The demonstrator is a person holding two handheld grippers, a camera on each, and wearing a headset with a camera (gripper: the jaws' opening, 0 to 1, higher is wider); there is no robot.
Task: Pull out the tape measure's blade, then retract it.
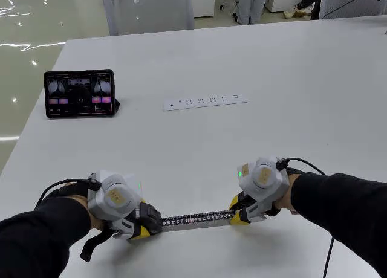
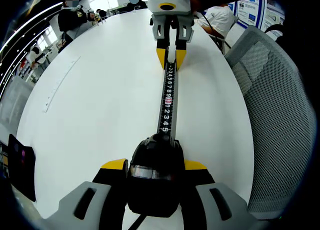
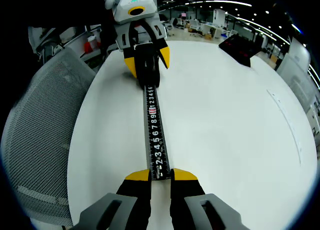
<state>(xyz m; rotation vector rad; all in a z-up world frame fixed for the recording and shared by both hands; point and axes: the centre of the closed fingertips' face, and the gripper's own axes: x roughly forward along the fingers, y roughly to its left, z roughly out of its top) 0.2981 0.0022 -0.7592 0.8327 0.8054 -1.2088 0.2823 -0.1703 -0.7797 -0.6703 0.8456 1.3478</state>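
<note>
A black tape measure case (image 2: 154,172) sits clamped between the yellow-tipped jaws of my left gripper (image 2: 152,165), low on the white table. In the head view the case (image 1: 149,219) is at the lower left, held by the left gripper (image 1: 142,225). Its dark blade (image 1: 196,219) with white numbers runs out flat along the table to the right. My right gripper (image 3: 161,174) is shut on the blade's end hook, seen in the head view (image 1: 236,215) at the lower right. The blade (image 3: 152,132) stretches straight between the two grippers (image 2: 168,97).
A white power strip (image 1: 204,101) lies mid-table and a dark tablet (image 1: 80,93) stands at the left. A grey mesh chair (image 2: 277,105) is beside the table's near edge. People stand at the far end of the room.
</note>
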